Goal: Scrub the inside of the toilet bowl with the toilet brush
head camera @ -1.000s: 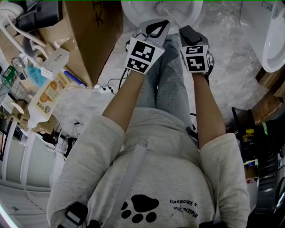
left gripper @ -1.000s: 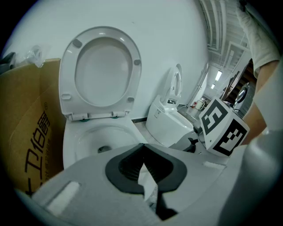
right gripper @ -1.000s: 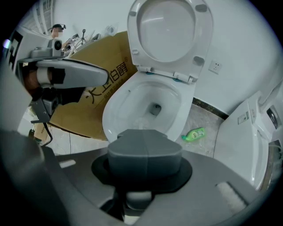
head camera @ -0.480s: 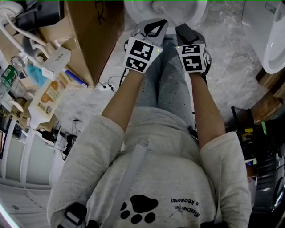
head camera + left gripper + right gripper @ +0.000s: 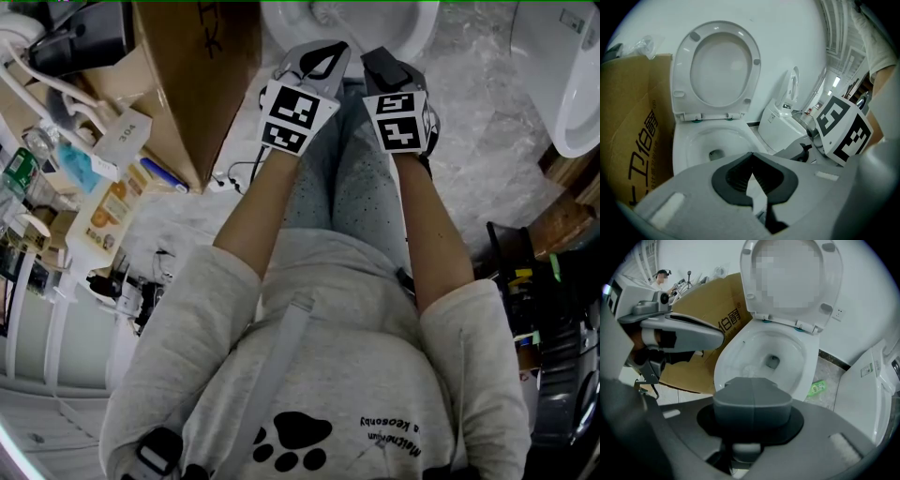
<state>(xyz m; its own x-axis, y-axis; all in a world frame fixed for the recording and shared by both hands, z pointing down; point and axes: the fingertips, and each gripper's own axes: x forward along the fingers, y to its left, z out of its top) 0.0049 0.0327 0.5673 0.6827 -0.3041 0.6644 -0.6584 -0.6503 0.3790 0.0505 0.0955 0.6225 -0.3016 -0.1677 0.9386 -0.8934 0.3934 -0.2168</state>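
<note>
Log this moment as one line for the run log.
left tongs: shut, empty | right tongs: shut, empty | toilet bowl: ahead of both | toilet seat: raised | toilet brush: not seen

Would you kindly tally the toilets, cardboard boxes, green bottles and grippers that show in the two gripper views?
Toilets: 2, the open toilet and the far toilet
Box: 1
Bottle: 1
Grippers: 2, the left gripper and the right gripper
Total: 6
</note>
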